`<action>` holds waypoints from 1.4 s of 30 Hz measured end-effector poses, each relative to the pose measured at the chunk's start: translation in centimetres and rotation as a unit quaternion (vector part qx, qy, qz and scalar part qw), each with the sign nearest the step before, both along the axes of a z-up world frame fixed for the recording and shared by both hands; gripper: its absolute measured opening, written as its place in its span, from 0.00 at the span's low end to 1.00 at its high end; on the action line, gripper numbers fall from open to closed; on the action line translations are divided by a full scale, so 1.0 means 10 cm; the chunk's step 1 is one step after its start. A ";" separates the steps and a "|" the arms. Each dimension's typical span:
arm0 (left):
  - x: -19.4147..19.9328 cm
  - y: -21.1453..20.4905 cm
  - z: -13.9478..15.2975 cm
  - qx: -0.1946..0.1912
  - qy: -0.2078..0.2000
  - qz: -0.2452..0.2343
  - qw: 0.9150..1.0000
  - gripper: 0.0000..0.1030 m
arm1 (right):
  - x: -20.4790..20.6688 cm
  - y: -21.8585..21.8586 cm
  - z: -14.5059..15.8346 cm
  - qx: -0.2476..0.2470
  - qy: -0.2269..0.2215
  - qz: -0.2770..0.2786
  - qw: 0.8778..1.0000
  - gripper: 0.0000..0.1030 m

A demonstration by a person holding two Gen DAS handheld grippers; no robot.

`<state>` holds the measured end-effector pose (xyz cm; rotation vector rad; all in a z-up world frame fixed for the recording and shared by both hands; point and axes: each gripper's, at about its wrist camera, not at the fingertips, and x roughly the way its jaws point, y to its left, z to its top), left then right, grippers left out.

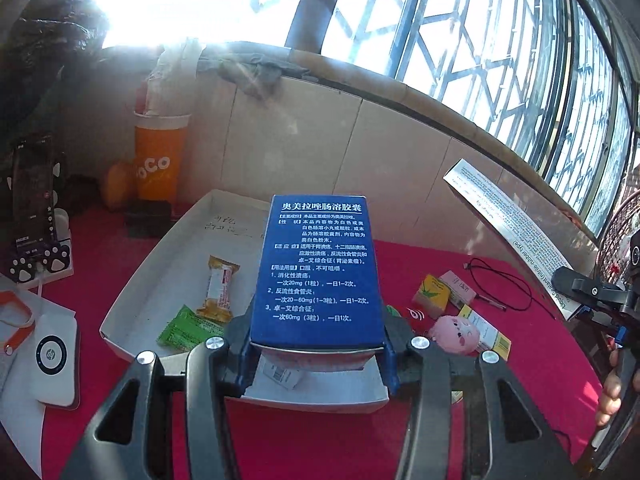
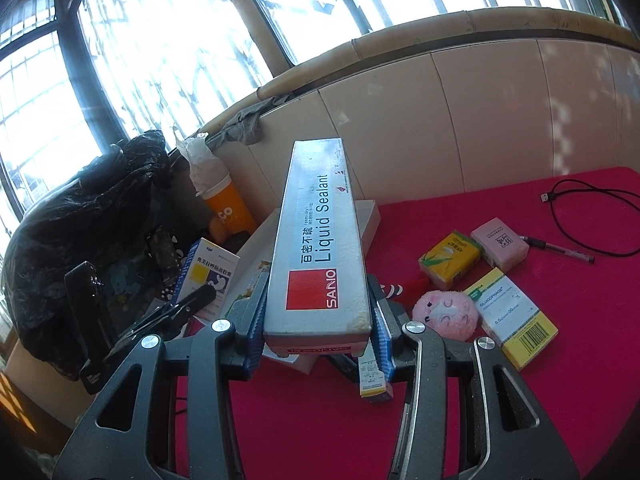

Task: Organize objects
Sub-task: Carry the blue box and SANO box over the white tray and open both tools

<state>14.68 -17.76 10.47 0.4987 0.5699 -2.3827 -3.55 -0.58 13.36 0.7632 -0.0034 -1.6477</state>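
My left gripper (image 1: 318, 354) is shut on a blue medicine box (image 1: 316, 272), held above the near edge of a white tray (image 1: 132, 300). A yellow snack bar (image 1: 220, 288) and a green packet (image 1: 188, 328) lie in the tray. My right gripper (image 2: 318, 344) is shut on a long grey Liquid Sealant box (image 2: 320, 240), which points away over the tray's far corner (image 2: 370, 216). The left wrist view shows that sealant box (image 1: 508, 224) at far right. In the right wrist view the blue medicine box (image 2: 208, 276) shows at left.
On the red cloth lie a pink pig plush (image 2: 444, 312), a yellow tissue pack (image 2: 448, 260), a pink box (image 2: 500, 244), a Glucophage box (image 2: 516, 316), a pen (image 2: 560, 250) and a black cable (image 2: 580, 216). An orange cup (image 1: 160, 160), a phone on a stand (image 1: 32, 200) and a white device (image 1: 54, 356) stand at left.
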 end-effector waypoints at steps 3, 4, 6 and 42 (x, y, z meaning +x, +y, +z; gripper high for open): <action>0.03 -0.03 -0.02 0.003 0.001 0.006 1.000 0.47 | 0.05 -0.09 -0.03 0.007 -0.002 0.008 1.000 0.42; 0.05 -0.06 -0.03 0.005 0.001 0.008 1.000 0.47 | 0.06 -0.13 -0.04 0.009 -0.004 0.010 1.000 0.42; 0.08 -0.10 -0.04 0.007 0.000 0.013 1.000 0.47 | 0.07 -0.21 -0.06 0.013 -0.010 0.017 1.000 0.42; -0.19 -1.11 -0.27 0.020 -0.083 0.058 0.995 0.49 | 0.31 -2.15 -0.71 0.099 -0.074 0.029 0.992 0.43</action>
